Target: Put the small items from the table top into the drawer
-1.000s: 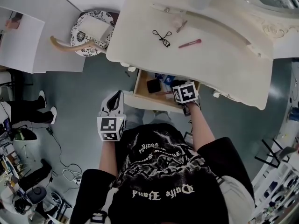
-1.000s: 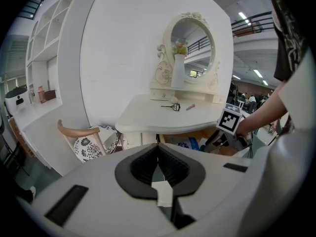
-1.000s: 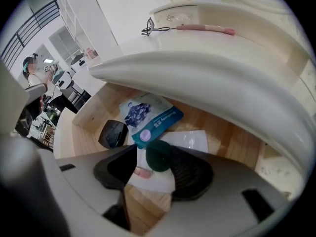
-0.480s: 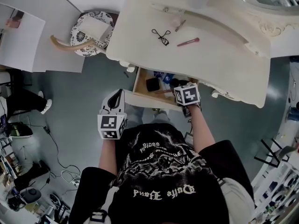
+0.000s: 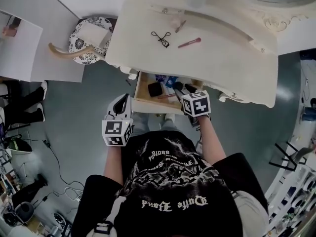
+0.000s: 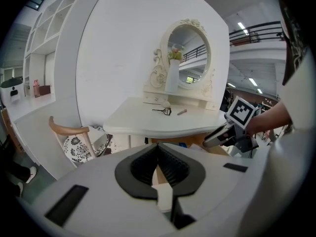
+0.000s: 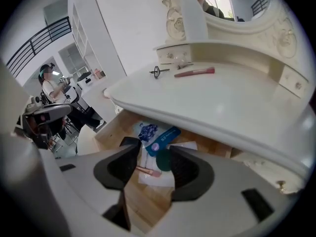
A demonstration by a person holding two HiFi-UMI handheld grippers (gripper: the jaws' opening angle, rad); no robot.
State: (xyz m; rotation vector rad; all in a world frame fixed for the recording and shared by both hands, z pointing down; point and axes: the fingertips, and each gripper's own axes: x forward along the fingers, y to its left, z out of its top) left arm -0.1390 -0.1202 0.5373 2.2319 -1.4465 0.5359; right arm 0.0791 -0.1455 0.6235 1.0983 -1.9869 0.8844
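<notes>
So from the head view, the dressing table fills the upper middle of the frame w/ its drawer pulled open just below its front edge, about center frame. The small stuff is on the table top, not in the drawer: a black eyelash curler and a pink stick just right of it, plus another thin little item a bit higher up, too small to tell what it is tbh. Right gripper is over the right part of the open drawer, fingers spread wide w/ nothing gripped. In its own view you look straight between them into the drawer at a blue packet, a dark green round thing and a 2nd pink stick lying on white paper on the wood bottom. There's also a black boxy thing in the left part of the drawer. Left gripper is left of center, just off the drawer's lower left corner and not touching anything. Its pads are pinched together at the tips, nothing in between, and it points toward the table from the side. Chair w/ a patterned seat sits upper left, next to the table's left end.
</notes>
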